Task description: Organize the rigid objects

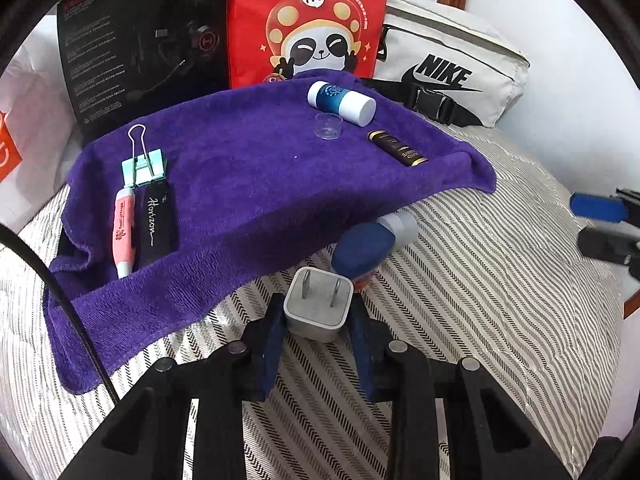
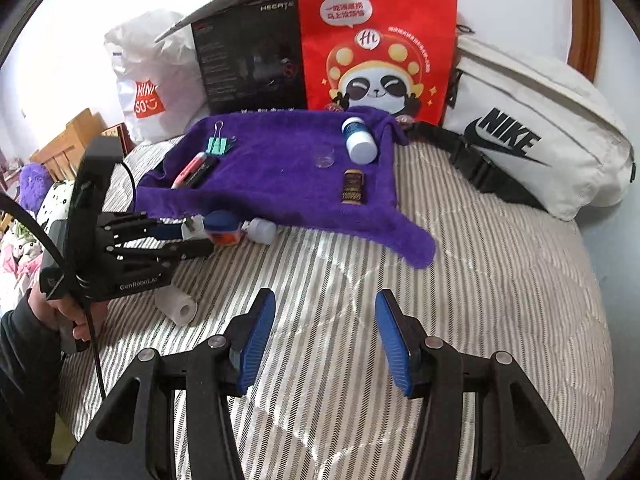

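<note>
Jaws of the left gripper (image 1: pixel 316 316) pinch a white charger plug (image 1: pixel 318 306) by its flat sides, prongs pointing away toward the purple towel (image 1: pixel 248 184), which lies just ahead and up-left with a binder clip (image 1: pixel 143 164), pink pen (image 1: pixel 124 226) and dark tube (image 1: pixel 398 149) already laid out on it. Right gripper (image 2: pixel 325 338) hangs about half open with nothing between its pads, over bare striped bedding (image 2: pixel 480 280), well short of the towel. A blue-capped bottle (image 1: pixel 370 246) lies on its side just beyond the plug, touching the towel's near edge, much nearer the left gripper, so the left likely places first.
</note>
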{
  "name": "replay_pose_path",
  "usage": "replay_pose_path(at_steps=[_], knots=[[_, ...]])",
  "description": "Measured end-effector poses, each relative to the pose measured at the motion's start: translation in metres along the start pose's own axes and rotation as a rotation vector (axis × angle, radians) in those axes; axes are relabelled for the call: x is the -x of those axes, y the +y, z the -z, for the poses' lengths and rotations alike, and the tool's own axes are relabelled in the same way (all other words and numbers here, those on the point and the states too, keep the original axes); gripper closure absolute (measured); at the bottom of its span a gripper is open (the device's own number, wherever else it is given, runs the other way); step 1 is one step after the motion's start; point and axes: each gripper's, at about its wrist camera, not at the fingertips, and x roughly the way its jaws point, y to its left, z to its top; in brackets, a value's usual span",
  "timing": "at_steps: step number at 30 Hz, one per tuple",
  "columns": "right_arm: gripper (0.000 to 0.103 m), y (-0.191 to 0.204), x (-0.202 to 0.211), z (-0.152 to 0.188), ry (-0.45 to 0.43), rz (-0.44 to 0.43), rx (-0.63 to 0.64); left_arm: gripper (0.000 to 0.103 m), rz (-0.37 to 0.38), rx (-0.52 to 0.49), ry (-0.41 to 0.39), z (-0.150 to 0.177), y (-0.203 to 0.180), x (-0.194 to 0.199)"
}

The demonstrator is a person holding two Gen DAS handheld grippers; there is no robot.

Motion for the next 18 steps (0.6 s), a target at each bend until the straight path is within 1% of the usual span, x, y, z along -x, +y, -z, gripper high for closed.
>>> replay_pose_path(at_steps=[6, 10, 12, 15, 18], knots=[[0.051, 0.004, -0.024, 0.012, 0.063, -0.009, 0.002, 0.073, -0.005, -0.005, -0.011, -0.002, -0.001, -0.004], [0.051, 0.009, -0.036, 0.018, 0.091, -0.028, 0.003, 0.073, -0.018, -0.027, -0.010, -0.005, -0.004, -0.007], [0.051, 0.012, -0.040, 0.019, 0.099, -0.031, 0.011, 0.073, -0.020, -0.022, -0.005, -0.004, -0.004, -0.005], [0.051, 0.020, -0.047, 0.018, 0.102, -0.048, 0.020, 0.073, -0.044, -0.007, -0.001, 0.004, -0.001, 0.002], [0.051, 0.028, -0.051, 0.013, 0.088, -0.058, 0.037, 0.073, -0.071, 0.019, 0.010, 0.021, 0.009, 0.015]])
